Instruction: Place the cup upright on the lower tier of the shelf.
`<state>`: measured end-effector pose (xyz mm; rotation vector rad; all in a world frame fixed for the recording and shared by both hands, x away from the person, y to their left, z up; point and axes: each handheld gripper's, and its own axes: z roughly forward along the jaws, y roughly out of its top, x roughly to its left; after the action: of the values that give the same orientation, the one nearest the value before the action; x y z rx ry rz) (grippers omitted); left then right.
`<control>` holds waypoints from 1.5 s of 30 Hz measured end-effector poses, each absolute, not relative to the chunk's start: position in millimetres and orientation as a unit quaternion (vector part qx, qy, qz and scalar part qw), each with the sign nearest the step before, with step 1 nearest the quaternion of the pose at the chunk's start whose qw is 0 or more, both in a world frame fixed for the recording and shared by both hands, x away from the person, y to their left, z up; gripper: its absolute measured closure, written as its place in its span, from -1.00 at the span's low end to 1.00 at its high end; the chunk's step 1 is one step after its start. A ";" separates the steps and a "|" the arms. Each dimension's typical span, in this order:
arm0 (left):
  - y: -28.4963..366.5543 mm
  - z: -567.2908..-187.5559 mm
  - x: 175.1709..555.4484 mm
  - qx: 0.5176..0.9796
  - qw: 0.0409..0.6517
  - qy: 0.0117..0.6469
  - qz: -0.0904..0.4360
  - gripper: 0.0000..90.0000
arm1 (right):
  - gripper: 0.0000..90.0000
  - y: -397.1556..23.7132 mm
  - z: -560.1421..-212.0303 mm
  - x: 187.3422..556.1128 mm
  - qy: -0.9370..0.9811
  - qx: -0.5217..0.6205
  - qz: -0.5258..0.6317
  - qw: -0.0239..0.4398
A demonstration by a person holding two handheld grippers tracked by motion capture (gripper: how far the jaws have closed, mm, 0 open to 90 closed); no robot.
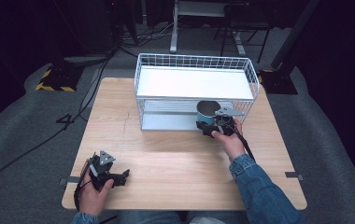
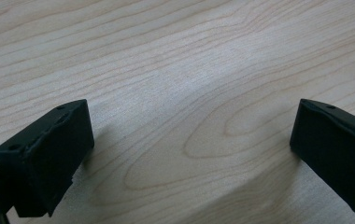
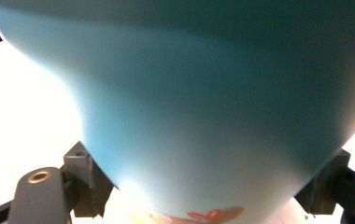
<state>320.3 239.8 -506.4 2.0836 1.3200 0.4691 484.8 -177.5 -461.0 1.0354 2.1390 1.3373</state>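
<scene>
Right gripper (image 1: 211, 127) is clamping a teal cup (image 1: 207, 114) at the wire rack's (image 1: 194, 88) front; red mark unreadable. Left gripper (image 1: 119, 177) is resting wide open, empty, on the wooden table (image 1: 175, 158). Dark room, grey carpet.

Left gripper (image 1: 119, 177) low near the person, jaws spread wide, right gripper (image 1: 211, 126) reached forward, jaws clamped

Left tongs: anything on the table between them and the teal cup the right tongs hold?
Nothing. In the high view, only bare wooden table lies between the left tongs and the teal cup, which the right tongs hold at the wire rack.
</scene>
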 end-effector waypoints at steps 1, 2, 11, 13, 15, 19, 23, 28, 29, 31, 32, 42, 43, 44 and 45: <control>239.8 -506.4 320.3 0.789 0.310 0.500 0.178 -1.00 | -0.52 -175.6 -461.5 486.2 0.767 0.373 0.481 0.205; 239.8 -506.4 320.3 0.789 0.310 0.500 0.178 -1.00 | -0.52 -174.1 -461.9 487.8 0.767 0.373 0.480 0.206; 239.8 -506.4 320.3 0.789 0.310 0.500 0.178 -1.00 | -0.52 -159.3 -467.2 503.3 0.762 0.377 0.480 0.217; 239.8 -506.4 320.3 0.789 0.310 0.500 0.178 -1.00 | -0.52 -156.3 -469.0 506.2 0.761 0.377 0.481 0.218; 239.8 -506.4 320.3 0.789 0.310 0.500 0.178 -1.00 | -0.52 -153.3 -470.5 508.5 0.759 0.380 0.482 0.219; 239.8 -506.4 320.3 0.789 0.310 0.500 0.178 -1.00 | -0.52 -147.9 -472.3 514.0 0.755 0.381 0.484 0.226; 239.8 -506.4 320.3 0.789 0.310 0.500 0.178 -1.00 | -0.52 -141.5 -474.1 518.8 0.750 0.386 0.484 0.233; 239.8 -506.4 320.3 0.789 0.310 0.500 0.178 -1.00 | -0.52 -133.7 -478.8 524.7 0.748 0.391 0.476 0.246; 239.8 -506.4 320.3 0.789 0.310 0.500 0.178 -1.00 | -0.52 -132.8 -479.8 525.7 0.748 0.391 0.476 0.248; 239.8 -506.4 320.3 0.789 0.310 0.500 0.178 -1.00 | -0.52 -131.2 -481.9 527.2 0.747 0.391 0.477 0.249; 239.8 -506.4 320.3 0.789 0.310 0.500 0.178 -1.00 | -0.52 -130.2 -482.8 527.6 0.747 0.393 0.476 0.249; 239.8 -506.4 320.3 0.789 0.310 0.500 0.178 -1.00 | -0.53 -127.3 -487.4 529.0 0.747 0.404 0.468 0.245; 239.8 -506.4 320.3 0.789 0.310 0.500 0.178 -1.00 | -0.53 -128.0 -488.2 529.6 0.747 0.402 0.467 0.247; 239.7 -506.4 320.3 0.789 0.310 0.500 0.178 -1.00 | -0.53 -128.2 -488.0 529.6 0.748 0.401 0.467 0.247; 239.8 -506.4 320.3 0.789 0.310 0.500 0.178 -1.00 | -0.54 -128.2 -487.6 529.4 0.750 0.397 0.465 0.252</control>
<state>320.3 239.8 -506.4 2.0835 1.3207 0.4689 529.4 -128.2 -487.6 1.0813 2.0406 1.2649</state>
